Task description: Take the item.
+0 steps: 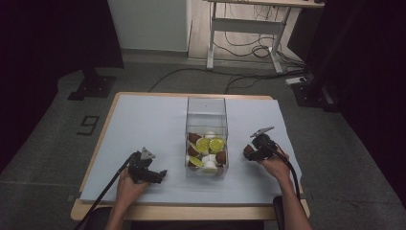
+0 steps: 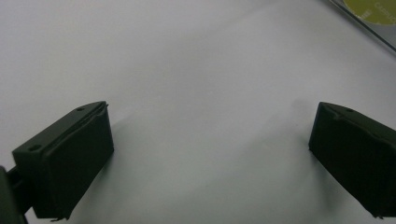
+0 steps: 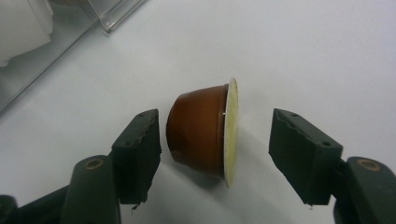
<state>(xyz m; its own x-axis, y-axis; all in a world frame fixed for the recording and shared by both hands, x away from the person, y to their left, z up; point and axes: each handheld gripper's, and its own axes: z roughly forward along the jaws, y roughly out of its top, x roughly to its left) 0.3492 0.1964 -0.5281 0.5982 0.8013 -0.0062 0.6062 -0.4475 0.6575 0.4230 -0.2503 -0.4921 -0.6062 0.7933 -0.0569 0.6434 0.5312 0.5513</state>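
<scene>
A brown coffee capsule (image 3: 201,134) with a pale yellow foil lid lies on its side on the white sheet, between the jaws of my right gripper (image 3: 215,149). The jaws stand open around it, a gap showing on the lid side. In the high view that gripper (image 1: 253,149) sits just right of the clear box (image 1: 206,108), the capsule (image 1: 247,150) at its tip. My left gripper (image 2: 210,154) is open over bare white sheet, nothing between its jaws. From above, the left gripper (image 1: 155,176) rests left of the box near the table's front.
The clear plastic box holds several brown, yellow-lidded and white capsules (image 1: 210,144). Its corner (image 3: 112,18) shows at the upper left of the right gripper view. The white sheet (image 1: 143,124) covers the wooden table. A desk frame and cables stand on the floor beyond.
</scene>
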